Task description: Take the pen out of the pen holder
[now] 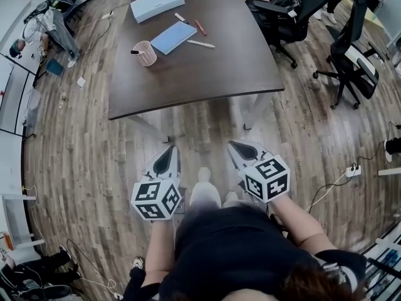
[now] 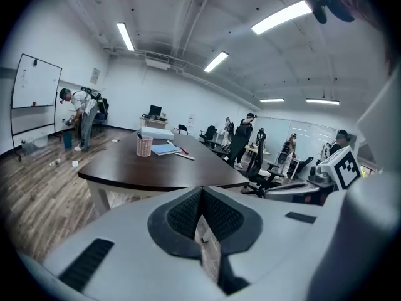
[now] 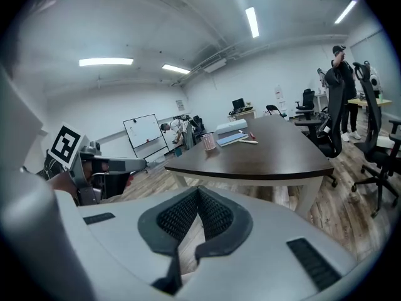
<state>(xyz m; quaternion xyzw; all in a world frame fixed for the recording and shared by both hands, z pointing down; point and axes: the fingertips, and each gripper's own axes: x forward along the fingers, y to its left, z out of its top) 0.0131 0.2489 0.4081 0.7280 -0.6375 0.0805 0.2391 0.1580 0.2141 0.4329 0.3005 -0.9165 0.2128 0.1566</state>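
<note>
Dark brown table is standing ahead of me on the wood floor, well apart from both grippers. I am holding the left gripper and the right gripper side by side over the floor, both pointing toward the table. In each gripper view the two jaws are meeting at their tips with nothing between them, so both are closed and empty. On the far part of the table a white box is lying, with a blue notebook near it. The pink holder is standing upright just beside the notebook. The pen is sitting in it, its dark end sticking out over the rim.
</note>
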